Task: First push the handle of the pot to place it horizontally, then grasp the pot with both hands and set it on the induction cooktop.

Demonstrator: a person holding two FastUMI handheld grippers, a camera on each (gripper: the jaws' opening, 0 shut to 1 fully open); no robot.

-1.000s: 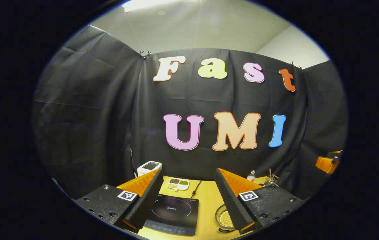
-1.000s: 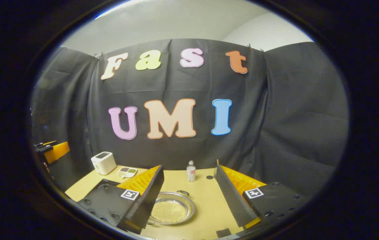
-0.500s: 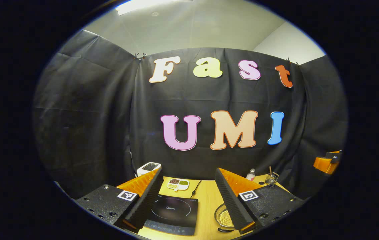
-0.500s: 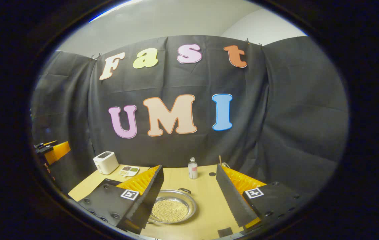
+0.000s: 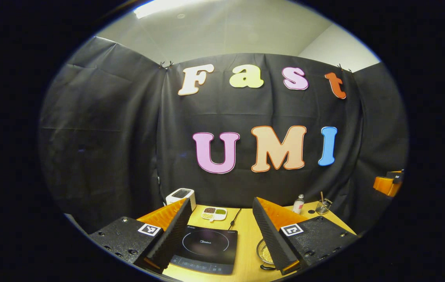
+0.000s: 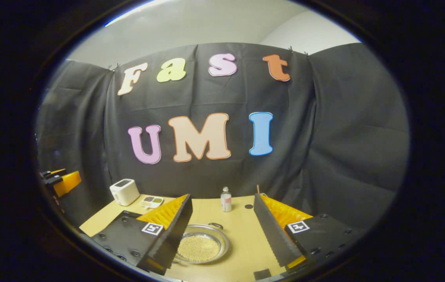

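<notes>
In the left gripper view, the left claw (image 5: pixel 219 231) is spread wide and pinches nothing. It hangs above the light wooden table (image 5: pixel 246 239). The flat black induction cooktop (image 5: pixel 207 246) lies between its fingers. The shiny round metal pot (image 5: pixel 265 252) sits at 3 o'clock from the cooktop, partly hidden by the right finger. A white toaster (image 5: pixel 181 194) stands at 11 o'clock.

In the right gripper view, the right claw (image 6: pixel 222 231) is spread wide too, holding nothing. The pot (image 6: pixel 201 248) sits between its fingers, nearer the left one, with a small black handle (image 6: pixel 216 225) at 1 o'clock. A small clear bottle (image 6: pixel 226 199) stands behind it.
</notes>
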